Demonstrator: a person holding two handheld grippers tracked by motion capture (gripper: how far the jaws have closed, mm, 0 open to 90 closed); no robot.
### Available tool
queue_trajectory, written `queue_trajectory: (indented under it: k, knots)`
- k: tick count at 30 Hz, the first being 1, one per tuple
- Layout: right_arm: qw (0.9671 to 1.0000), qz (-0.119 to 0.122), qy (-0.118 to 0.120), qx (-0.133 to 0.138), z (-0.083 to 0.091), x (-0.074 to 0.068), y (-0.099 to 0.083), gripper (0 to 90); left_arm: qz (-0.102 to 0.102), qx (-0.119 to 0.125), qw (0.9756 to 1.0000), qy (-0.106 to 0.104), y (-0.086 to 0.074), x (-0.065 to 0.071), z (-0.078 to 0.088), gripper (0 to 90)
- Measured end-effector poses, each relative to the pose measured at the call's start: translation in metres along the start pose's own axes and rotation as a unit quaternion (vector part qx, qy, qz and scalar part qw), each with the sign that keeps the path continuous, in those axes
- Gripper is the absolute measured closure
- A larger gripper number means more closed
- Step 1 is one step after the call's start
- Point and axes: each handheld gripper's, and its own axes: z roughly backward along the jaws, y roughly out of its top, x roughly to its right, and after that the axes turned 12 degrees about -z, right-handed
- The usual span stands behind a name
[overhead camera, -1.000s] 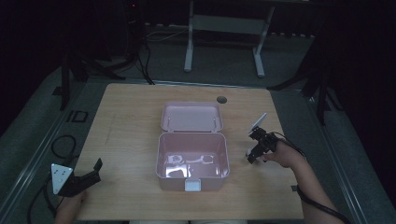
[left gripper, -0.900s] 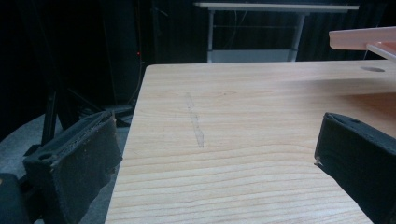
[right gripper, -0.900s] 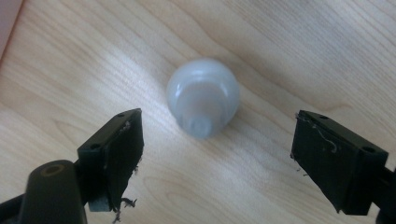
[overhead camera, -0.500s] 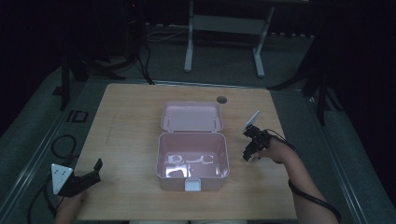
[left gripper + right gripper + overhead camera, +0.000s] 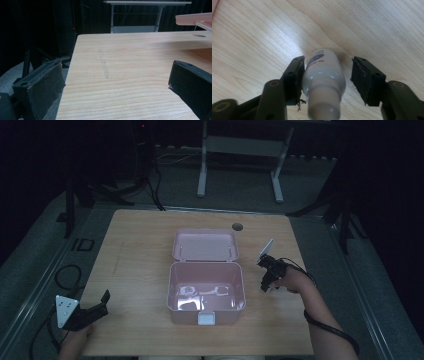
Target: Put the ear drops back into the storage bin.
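Bottle (image 5: 323,75) | lay between right gripper (image 5: 325,72) jaws, long axis along them | jaws spread, left pad touching, not clamped | left gripper (image 5: 112,85) wide apart, empty

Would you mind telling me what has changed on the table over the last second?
The right gripper has shifted slightly left toward the pink box and now straddles a small white bottle with its jaws open, one jaw against it and the other apart. The left gripper, the open box and its contents stayed put.
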Motion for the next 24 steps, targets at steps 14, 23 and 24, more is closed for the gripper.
queue_trajectory:
  k: [14,23,24]
  knots:
    - [0.9966,0.078,-0.021,-0.015,-0.004,-0.009,-0.004,59.5,-0.001,-0.001,1.0000,0.000,0.000,0.000,0.000,0.4]
    - [0.9837,0.176,-0.032,-0.020,-0.005,-0.016,-0.017,59.6,-0.002,-0.002,1.0000,0.001,0.000,0.001,0.000,0.4]
    - [0.9815,0.188,-0.029,-0.021,-0.005,-0.016,-0.019,59.6,-0.002,-0.002,1.0000,0.001,0.000,0.001,0.000,0.4]
